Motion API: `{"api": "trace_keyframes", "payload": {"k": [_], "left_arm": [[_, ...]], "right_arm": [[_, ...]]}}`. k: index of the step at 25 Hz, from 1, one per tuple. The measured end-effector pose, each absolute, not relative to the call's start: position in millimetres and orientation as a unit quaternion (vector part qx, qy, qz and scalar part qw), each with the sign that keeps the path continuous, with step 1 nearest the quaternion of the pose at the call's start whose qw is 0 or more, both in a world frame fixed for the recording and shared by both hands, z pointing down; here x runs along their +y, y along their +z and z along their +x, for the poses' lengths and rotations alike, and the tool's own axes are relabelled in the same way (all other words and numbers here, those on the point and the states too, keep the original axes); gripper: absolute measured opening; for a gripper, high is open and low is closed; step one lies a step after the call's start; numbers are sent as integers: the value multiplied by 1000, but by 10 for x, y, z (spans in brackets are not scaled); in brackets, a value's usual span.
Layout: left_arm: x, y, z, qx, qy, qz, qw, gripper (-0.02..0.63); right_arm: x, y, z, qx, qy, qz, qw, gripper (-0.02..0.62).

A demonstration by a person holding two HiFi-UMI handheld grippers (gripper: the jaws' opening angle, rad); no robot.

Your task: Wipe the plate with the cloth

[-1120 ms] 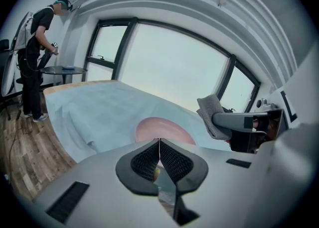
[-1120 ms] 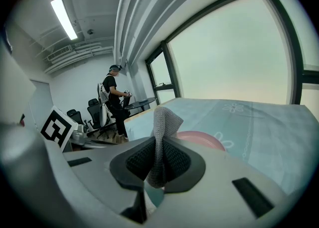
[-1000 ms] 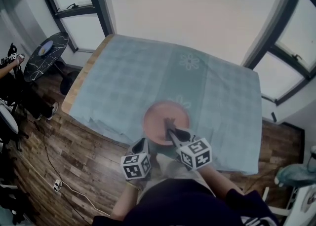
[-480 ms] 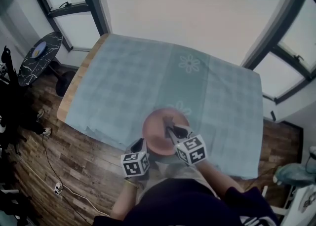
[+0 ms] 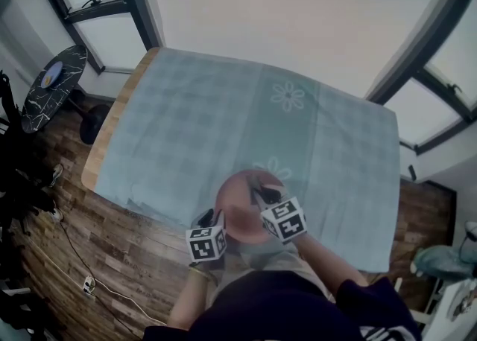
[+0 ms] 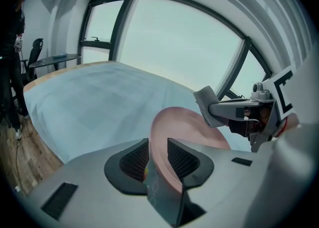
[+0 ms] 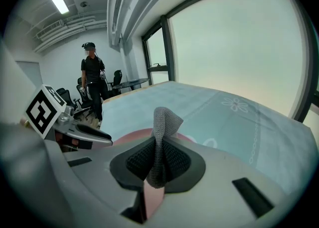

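My L gripper (image 6: 158,158) jaws just opened, plate (image 6: 185,126) rim betw them, by table's (image 5: 113,129) near edge; R gripper (image 7: 158,165) jaws clamped on cloth (image 7: 164,120)

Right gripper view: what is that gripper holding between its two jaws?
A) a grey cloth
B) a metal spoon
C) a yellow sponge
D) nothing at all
A: in the right gripper view a grey cloth stands up out of the right gripper, pinched between its two black pads.
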State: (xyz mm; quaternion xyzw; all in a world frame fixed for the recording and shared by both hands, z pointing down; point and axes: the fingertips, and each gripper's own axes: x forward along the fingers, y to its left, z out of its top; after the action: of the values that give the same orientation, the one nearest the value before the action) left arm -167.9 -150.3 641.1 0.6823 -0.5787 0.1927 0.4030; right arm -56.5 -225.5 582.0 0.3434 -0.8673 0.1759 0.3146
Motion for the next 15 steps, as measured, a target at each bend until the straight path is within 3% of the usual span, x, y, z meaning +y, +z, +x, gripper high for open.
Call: {"api": "trace_keyframes", "payload": {"k": [15], "left_arm": [[-1617, 6711, -1711, -572, 211, 664, 432, 101]], "right_arm": [[-2518, 6371, -610, -840, 178, 328, 394, 34]]}}
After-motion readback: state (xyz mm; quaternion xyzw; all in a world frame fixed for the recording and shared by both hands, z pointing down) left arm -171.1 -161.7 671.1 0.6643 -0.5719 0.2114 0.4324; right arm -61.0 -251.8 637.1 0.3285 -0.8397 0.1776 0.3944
